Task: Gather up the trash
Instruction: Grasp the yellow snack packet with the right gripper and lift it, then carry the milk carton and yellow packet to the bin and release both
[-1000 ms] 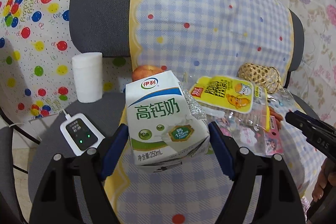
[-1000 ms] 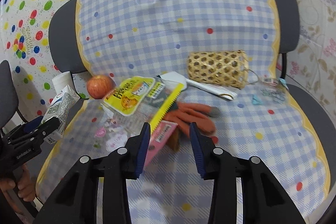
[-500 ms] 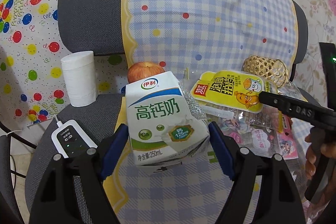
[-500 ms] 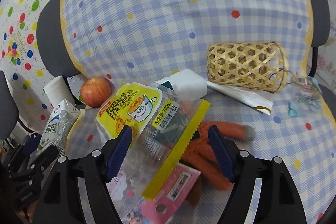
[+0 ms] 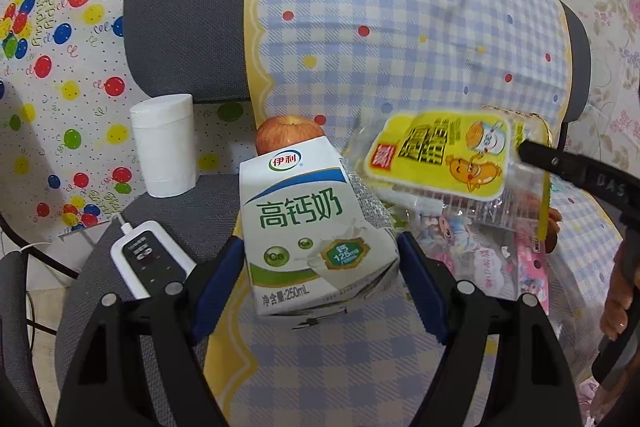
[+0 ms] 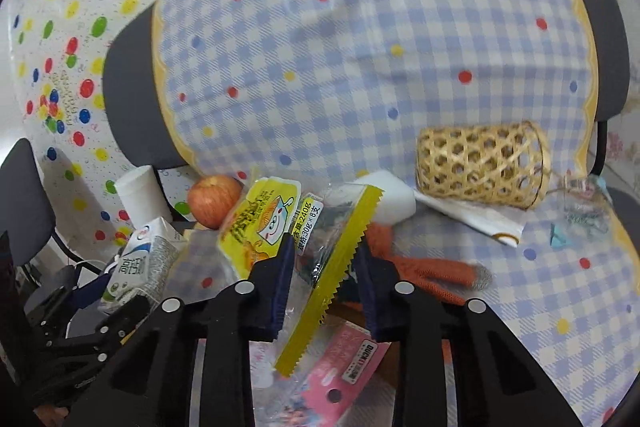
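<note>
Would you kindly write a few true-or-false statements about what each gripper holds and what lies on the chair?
1. The left gripper holds the milk carton between its fingers. True.
2. The right gripper is wide open above the bamboo basket. False: it is closed on the clear snack wrapper, away from the basket.
3. The apple sits behind the carton, near the chair back. True.
4. The basket stands upright. False: it lies on its side.
5. The orange glove lies on the checked cloth. True.
</note>
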A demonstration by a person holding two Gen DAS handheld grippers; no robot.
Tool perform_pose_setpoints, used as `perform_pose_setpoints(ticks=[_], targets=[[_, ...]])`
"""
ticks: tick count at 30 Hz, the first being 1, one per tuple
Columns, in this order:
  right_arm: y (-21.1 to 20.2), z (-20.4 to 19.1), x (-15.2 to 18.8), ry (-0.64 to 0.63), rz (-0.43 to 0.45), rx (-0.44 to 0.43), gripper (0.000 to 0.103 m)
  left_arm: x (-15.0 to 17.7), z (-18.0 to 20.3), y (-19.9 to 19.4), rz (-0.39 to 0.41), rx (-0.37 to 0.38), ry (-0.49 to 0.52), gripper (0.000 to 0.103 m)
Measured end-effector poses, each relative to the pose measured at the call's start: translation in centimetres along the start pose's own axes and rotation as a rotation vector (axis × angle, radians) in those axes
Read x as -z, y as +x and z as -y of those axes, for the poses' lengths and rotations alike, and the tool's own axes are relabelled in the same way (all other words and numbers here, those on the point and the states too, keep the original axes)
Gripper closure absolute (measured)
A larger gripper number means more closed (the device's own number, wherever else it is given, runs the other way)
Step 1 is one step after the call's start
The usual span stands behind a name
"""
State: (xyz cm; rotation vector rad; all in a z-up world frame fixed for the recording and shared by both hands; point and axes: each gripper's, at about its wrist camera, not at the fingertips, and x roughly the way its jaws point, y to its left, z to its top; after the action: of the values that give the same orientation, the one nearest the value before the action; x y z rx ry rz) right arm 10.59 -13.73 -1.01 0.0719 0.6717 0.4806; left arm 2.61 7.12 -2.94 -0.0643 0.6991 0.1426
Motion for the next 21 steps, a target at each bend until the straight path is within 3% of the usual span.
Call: perform_pose_setpoints(ticks=[2, 4, 13, 21], targets=[[-0.9, -1.1, 0.0, -0.044, 0.020, 0.004, 0.092, 0.2, -0.1, -0.8, 0.005, -0.004, 0.000, 0.027], [-1.7, -1.9, 0.1, -0.087, 0.041, 0.008, 0.097, 0.3, -0.1, -1.6, 0.014, -0.006, 0.003, 0.027], [-9.9, -5.3, -0.2, -0.265, 0.237, 0.112, 0.097, -0.7, 0.7, -7.6, 0.134, 0.047, 0.025, 0.027], [-17.1, -2.6, 3.7, -0.241, 0.261, 0.210, 0.097, 1.0, 5.9, -10.6, 0.163, 0.156, 0.125, 0.027]])
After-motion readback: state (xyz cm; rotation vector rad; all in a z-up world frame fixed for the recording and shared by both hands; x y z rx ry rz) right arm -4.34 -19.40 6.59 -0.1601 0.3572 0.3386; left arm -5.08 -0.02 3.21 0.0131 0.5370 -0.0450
